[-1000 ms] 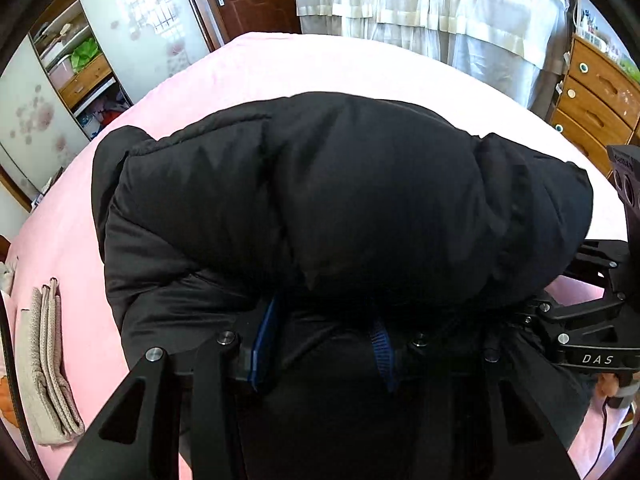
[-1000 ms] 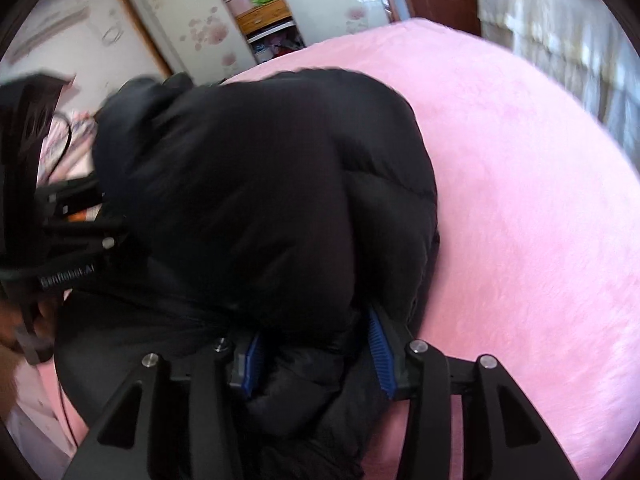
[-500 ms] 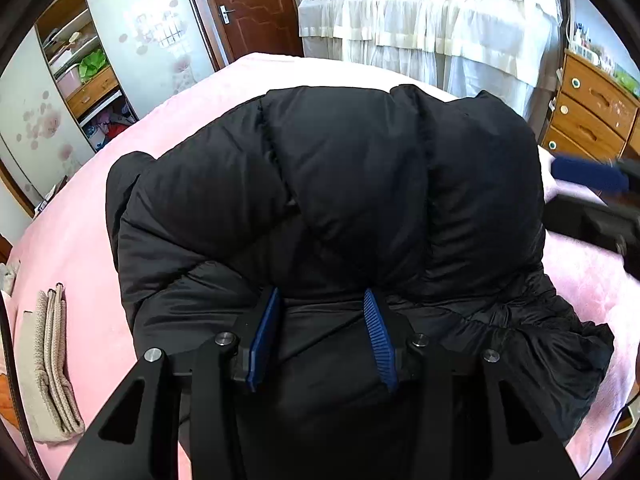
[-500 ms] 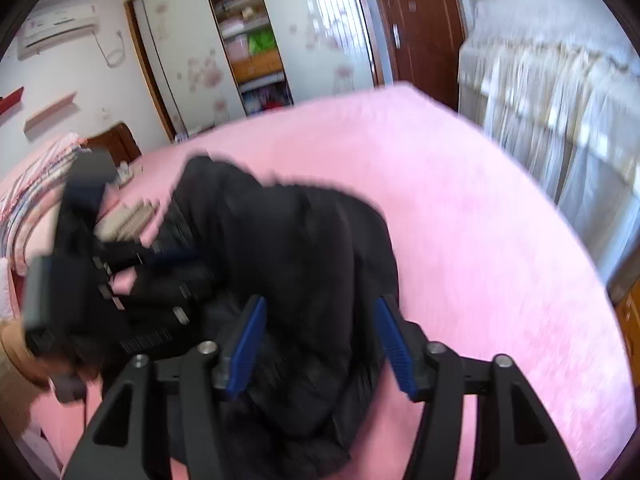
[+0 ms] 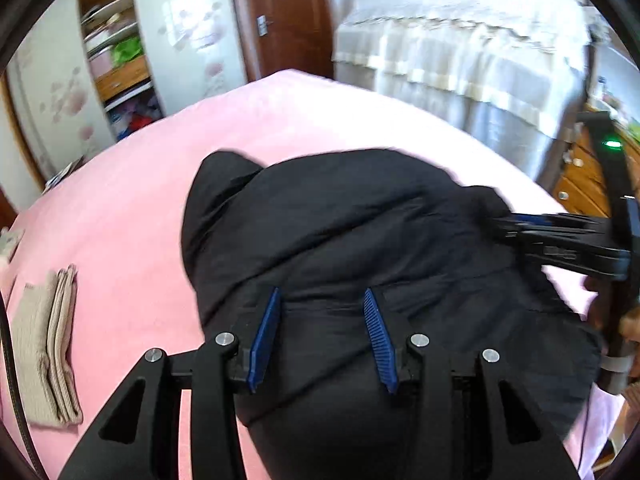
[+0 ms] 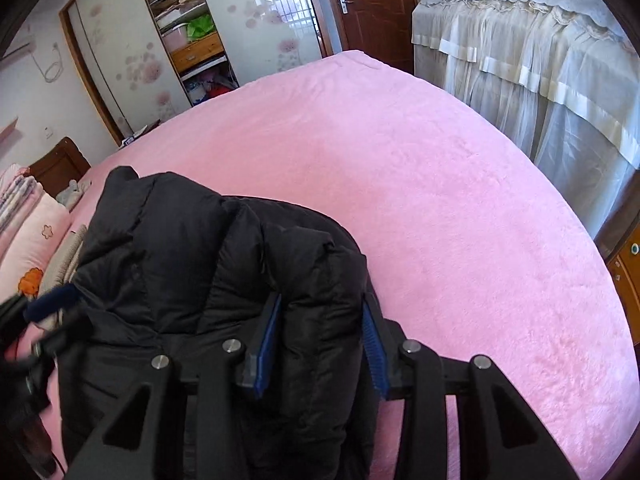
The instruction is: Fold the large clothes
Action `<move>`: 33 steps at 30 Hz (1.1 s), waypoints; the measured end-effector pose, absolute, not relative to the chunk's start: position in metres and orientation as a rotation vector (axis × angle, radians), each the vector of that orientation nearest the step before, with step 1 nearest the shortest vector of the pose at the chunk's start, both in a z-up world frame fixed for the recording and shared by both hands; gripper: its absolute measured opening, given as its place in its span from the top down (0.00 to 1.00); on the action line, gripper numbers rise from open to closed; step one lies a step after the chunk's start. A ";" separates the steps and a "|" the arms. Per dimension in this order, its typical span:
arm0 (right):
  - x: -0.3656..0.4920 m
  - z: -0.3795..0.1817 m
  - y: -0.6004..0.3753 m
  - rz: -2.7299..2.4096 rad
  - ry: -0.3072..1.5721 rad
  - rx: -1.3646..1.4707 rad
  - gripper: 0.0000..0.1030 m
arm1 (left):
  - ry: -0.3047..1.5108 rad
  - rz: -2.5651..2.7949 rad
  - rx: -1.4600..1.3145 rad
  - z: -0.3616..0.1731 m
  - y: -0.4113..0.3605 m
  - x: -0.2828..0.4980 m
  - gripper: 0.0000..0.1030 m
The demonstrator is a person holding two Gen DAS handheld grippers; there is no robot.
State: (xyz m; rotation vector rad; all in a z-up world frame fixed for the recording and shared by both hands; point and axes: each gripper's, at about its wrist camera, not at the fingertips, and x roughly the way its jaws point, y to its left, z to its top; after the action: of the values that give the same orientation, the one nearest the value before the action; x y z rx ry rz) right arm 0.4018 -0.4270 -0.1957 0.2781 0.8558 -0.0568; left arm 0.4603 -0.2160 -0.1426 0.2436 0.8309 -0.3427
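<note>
A black puffer jacket (image 5: 360, 232) lies bundled on the pink bed (image 5: 120, 208). My left gripper (image 5: 322, 340) sits over its near edge, blue pads a hand's width apart with jacket fabric between them. In the right wrist view the jacket (image 6: 180, 248) fills the lower left. My right gripper (image 6: 322, 344) is closing its jaws, and a puffy fold bulges between the pads, which press on it. The right gripper (image 5: 560, 240) shows blurred at the jacket's right side in the left wrist view. At the left edge of the right wrist view the left gripper (image 6: 40, 320) is a blur.
A folded beige cloth (image 5: 44, 352) lies on the bed left of the jacket. Pillows (image 6: 32, 240) sit at the far left. Beyond the bed (image 6: 440, 180) stand a wardrobe (image 6: 180, 40), a brown door (image 6: 372, 0), lace-draped furniture (image 6: 540, 60) and wooden drawers (image 5: 580, 184).
The right gripper let go, lifted and opened wide, then came back down around a fold on the jacket's right side. The left gripper rose and rolled a little, with the jacket still between its pads.
</note>
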 end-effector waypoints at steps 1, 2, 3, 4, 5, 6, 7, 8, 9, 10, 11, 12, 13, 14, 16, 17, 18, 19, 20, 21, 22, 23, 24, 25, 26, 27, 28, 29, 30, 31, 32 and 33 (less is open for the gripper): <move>0.402 -0.196 -0.426 -0.058 0.855 0.276 0.63 | 0.835 -0.328 0.237 -0.146 -0.215 0.463 0.59; 0.404 -0.196 -0.424 -0.061 0.855 0.271 0.63 | 0.844 -0.312 0.216 -0.151 -0.213 0.468 0.59; 0.407 -0.198 -0.423 -0.065 0.856 0.261 0.63 | 0.848 -0.307 0.202 -0.155 -0.212 0.470 0.58; 0.408 -0.199 -0.420 -0.073 0.860 0.244 0.63 | 0.849 -0.302 0.197 -0.159 -0.212 0.471 0.57; 0.410 -0.203 -0.417 -0.085 0.863 0.217 0.63 | 0.849 -0.295 0.199 -0.164 -0.214 0.471 0.57; 0.410 -0.208 -0.413 -0.097 0.871 0.190 0.63 | 0.848 -0.291 0.207 -0.169 -0.216 0.472 0.57; 0.410 -0.212 -0.411 -0.101 0.880 0.177 0.63 | 0.847 -0.289 0.210 -0.173 -0.218 0.471 0.57; 0.411 -0.218 -0.409 -0.104 0.888 0.168 0.63 | 0.846 -0.289 0.208 -0.176 -0.218 0.471 0.57; 0.411 -0.224 -0.408 -0.109 0.890 0.159 0.63 | 0.845 -0.292 0.200 -0.180 -0.218 0.471 0.57; 0.411 -0.227 -0.409 -0.111 0.888 0.158 0.63 | 0.845 -0.295 0.196 -0.183 -0.218 0.471 0.57; 0.411 -0.232 -0.410 -0.112 0.887 0.163 0.63 | 0.844 -0.298 0.194 -0.186 -0.219 0.471 0.57; 0.411 -0.237 -0.412 -0.114 0.885 0.177 0.63 | 0.844 -0.300 0.193 -0.191 -0.218 0.471 0.57; 0.410 -0.239 -0.412 -0.114 0.882 0.185 0.63 | 0.843 -0.302 0.194 -0.195 -0.218 0.471 0.57; 0.409 -0.243 -0.412 -0.117 0.879 0.192 0.62 | 0.840 -0.303 0.196 -0.199 -0.217 0.469 0.57; 0.409 -0.250 -0.412 -0.119 0.877 0.205 0.60 | 0.836 -0.305 0.195 -0.203 -0.216 0.470 0.57; 0.409 -0.252 -0.412 -0.120 0.876 0.212 0.60 | 0.835 -0.307 0.194 -0.203 -0.216 0.470 0.57; 0.410 -0.255 -0.413 -0.121 0.876 0.218 0.60 | 0.832 -0.308 0.189 -0.207 -0.215 0.469 0.57; 0.410 -0.257 -0.412 -0.121 0.876 0.220 0.59 | 0.832 -0.310 0.184 -0.210 -0.213 0.469 0.57; 0.410 -0.259 -0.412 -0.123 0.875 0.219 0.59 | 0.830 -0.313 0.179 -0.213 -0.212 0.469 0.57; 0.410 -0.261 -0.412 -0.124 0.876 0.217 0.58 | 0.827 -0.314 0.177 -0.215 -0.213 0.469 0.57; 0.409 -0.263 -0.411 -0.124 0.876 0.218 0.57 | 0.824 -0.316 0.177 -0.218 -0.214 0.468 0.57; 0.410 -0.264 -0.411 -0.125 0.878 0.219 0.57 | 0.822 -0.316 0.177 -0.220 -0.214 0.468 0.57; 0.410 -0.265 -0.410 -0.126 0.880 0.220 0.57 | 0.822 -0.316 0.175 -0.222 -0.213 0.468 0.57; 0.411 -0.265 -0.410 -0.126 0.881 0.215 0.57 | 0.822 -0.316 0.173 -0.223 -0.213 0.468 0.57; 0.412 -0.266 -0.412 -0.127 0.882 0.210 0.57 | 0.821 -0.315 0.172 -0.225 -0.213 0.468 0.57; 0.413 -0.267 -0.411 -0.129 0.883 0.207 0.57 | 0.819 -0.314 0.172 -0.226 -0.214 0.468 0.57; 0.413 -0.267 -0.411 -0.130 0.883 0.208 0.57 | 0.817 -0.314 0.174 -0.228 -0.214 0.468 0.57; 0.413 -0.268 -0.411 -0.130 0.883 0.209 0.57 | 0.817 -0.315 0.174 -0.227 -0.214 0.468 0.57; 0.413 -0.269 -0.410 -0.132 0.883 0.209 0.57 | 0.817 -0.315 0.172 -0.229 -0.214 0.468 0.57; 0.413 -0.270 -0.408 -0.134 0.882 0.210 0.57 | 0.818 -0.316 0.168 -0.230 -0.214 0.468 0.57; 0.413 -0.271 -0.408 -0.136 0.880 0.210 0.57 | 0.818 -0.317 0.165 -0.231 -0.213 0.469 0.57; 0.414 -0.271 -0.409 -0.137 0.879 0.210 0.56 | 0.819 -0.318 0.158 -0.233 -0.213 0.469 0.57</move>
State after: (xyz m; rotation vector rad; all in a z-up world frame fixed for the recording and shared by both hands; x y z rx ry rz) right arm 0.4136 -0.4088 -0.2713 0.2101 0.8794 -0.1372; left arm 0.4691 -0.2131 -0.2327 0.1578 0.8185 -0.3180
